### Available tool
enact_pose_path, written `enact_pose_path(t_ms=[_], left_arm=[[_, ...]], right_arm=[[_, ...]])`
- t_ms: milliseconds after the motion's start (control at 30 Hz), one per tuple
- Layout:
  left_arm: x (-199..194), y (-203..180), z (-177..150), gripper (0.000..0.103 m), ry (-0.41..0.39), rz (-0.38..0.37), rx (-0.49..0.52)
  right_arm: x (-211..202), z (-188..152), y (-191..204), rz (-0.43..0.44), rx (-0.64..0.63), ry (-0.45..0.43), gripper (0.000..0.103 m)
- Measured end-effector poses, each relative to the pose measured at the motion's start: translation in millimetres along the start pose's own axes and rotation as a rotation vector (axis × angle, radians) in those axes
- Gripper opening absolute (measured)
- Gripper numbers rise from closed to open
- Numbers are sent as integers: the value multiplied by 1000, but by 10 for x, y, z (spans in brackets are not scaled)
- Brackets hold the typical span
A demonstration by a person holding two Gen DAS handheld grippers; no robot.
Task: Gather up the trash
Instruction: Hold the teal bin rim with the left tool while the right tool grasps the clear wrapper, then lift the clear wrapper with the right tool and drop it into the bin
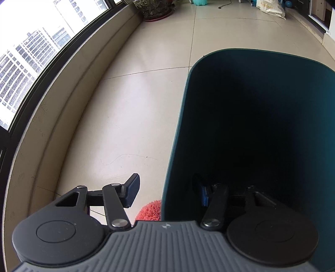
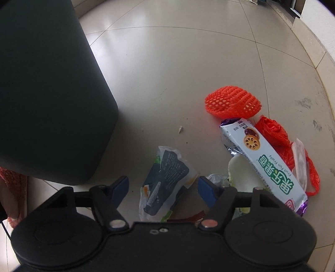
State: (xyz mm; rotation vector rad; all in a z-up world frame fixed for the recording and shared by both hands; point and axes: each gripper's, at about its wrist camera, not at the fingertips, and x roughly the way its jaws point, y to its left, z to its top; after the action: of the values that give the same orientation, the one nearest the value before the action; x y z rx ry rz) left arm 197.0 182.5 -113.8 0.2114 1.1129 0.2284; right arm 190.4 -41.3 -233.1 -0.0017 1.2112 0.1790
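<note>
A dark teal trash bin [image 1: 178,146] fills the right of the left wrist view; it also shows at the left of the right wrist view [image 2: 52,94]. My left gripper [image 1: 167,192] is open and straddles the bin's wall, one finger outside, one inside. My right gripper [image 2: 163,186] is open just above a dark and white snack wrapper [image 2: 165,182] on the floor. To its right lie a long biscuit packet [image 2: 263,159], an orange foam fruit net [image 2: 232,100], an orange mesh bag [image 2: 280,138] and white scraps [image 2: 242,173].
Beige tiled floor [image 1: 136,104] all around. A low ledge and window [image 1: 41,94] run along the left. A plant pot [image 1: 152,8] and a white sack [image 1: 272,8] stand far back. An orange fluffy thing [image 1: 149,211] lies beside the bin's base.
</note>
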Motion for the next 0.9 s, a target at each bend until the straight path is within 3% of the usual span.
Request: enact_pose_path(t_ms=[100,233,400,467,633,900], left_arm=[[-38,13,-51,42,9,-29,-14],[-125,-35,-92,20,20,-53,-8],[-191,-90,-109,18,37,-60,9],[-239,-110,-172,17,42,-64,21],[-360,-202,-196,16,39,-62,49],[-373,-318,-96,15,72,-74,79]], right_arm=[[148,14,72,-42,1,28,65],[287,54,59,-73,71,61,48],[420,55,24,-122,130,106,22],[422,31,21,-134,136,107,6],[218,24,14,-143,134,84,0],[-1040,363,39,-79,40,-51,0]])
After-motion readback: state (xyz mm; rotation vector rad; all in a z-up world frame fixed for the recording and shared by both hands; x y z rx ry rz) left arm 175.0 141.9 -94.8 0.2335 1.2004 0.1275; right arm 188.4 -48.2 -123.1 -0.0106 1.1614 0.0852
